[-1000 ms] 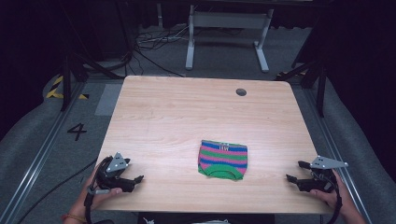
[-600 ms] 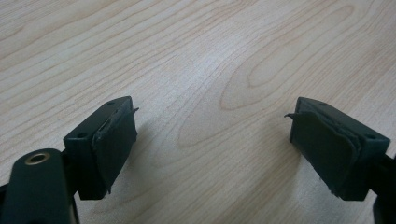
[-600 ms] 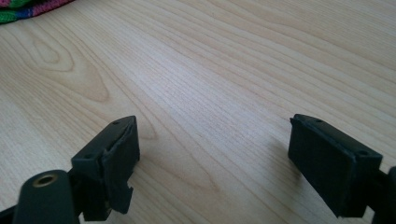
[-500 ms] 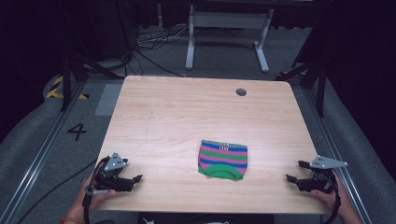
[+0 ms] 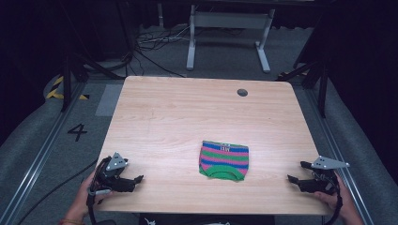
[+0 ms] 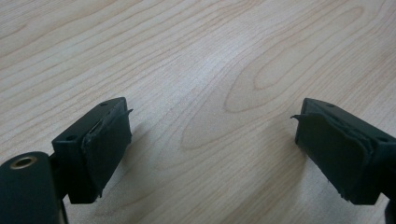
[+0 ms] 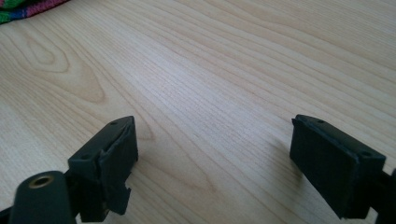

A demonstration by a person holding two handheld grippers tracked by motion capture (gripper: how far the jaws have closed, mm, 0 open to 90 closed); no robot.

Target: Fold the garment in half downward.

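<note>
A small folded knit garment (image 5: pixel 224 161) with green, pink and blue stripes lies flat on the wooden table (image 5: pixel 187 117), slightly right of centre near the front edge. At the front left corner a hand holds my left gripper (image 5: pixel 137 180) low over the wood, pointing right, jaws open and nothing between them (image 6: pixel 210 126). At the front right edge my right gripper (image 5: pixel 295 172) points left toward the garment, well apart from it, open and empty (image 7: pixel 212 135). A corner of the garment (image 7: pixel 23 7) shows at the top left of the right gripper view.
A round cable hole (image 5: pixel 242 92) sits near the table's far right edge. Beyond the table stands a white metal frame (image 5: pixel 225 28) among floor cables. A number 4 marking (image 5: pixel 77 132) is on the grey floor at left.
The left gripper has shifted very slightly to the left. The right gripper and the garment have stayed where they were.
</note>
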